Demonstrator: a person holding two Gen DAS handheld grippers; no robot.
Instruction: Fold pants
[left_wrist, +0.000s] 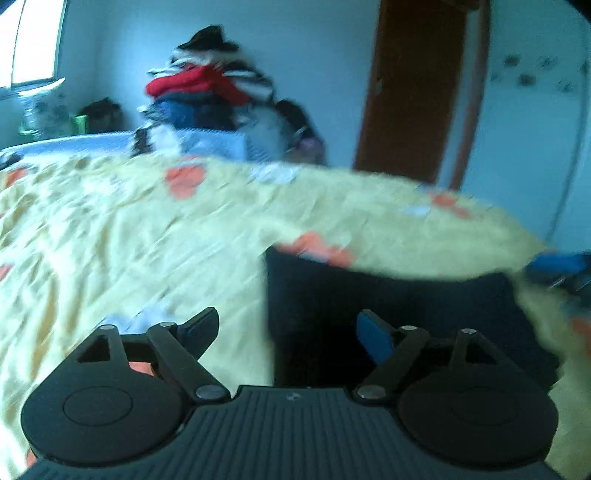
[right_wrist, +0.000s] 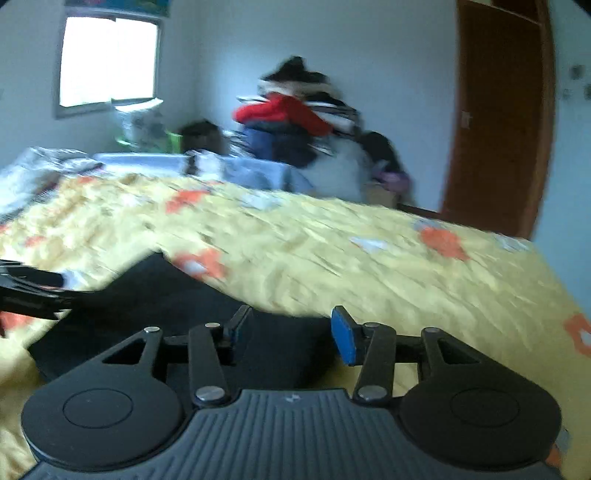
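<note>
My left gripper stands apart, pants under its right finger; my right gripper apart, pants beneath its left finger.

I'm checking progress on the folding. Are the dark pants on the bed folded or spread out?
Folded, it appears: the dark pants lie as a compact block with straight edges on the yellow bedspread, no separate legs showing. Both views are blurred.

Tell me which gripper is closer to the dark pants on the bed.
Hard to separate; right, by a little. The right gripper hovers open above the dark pants, its left finger over the cloth. The left gripper straddles the pants' left edge, also open.
</note>
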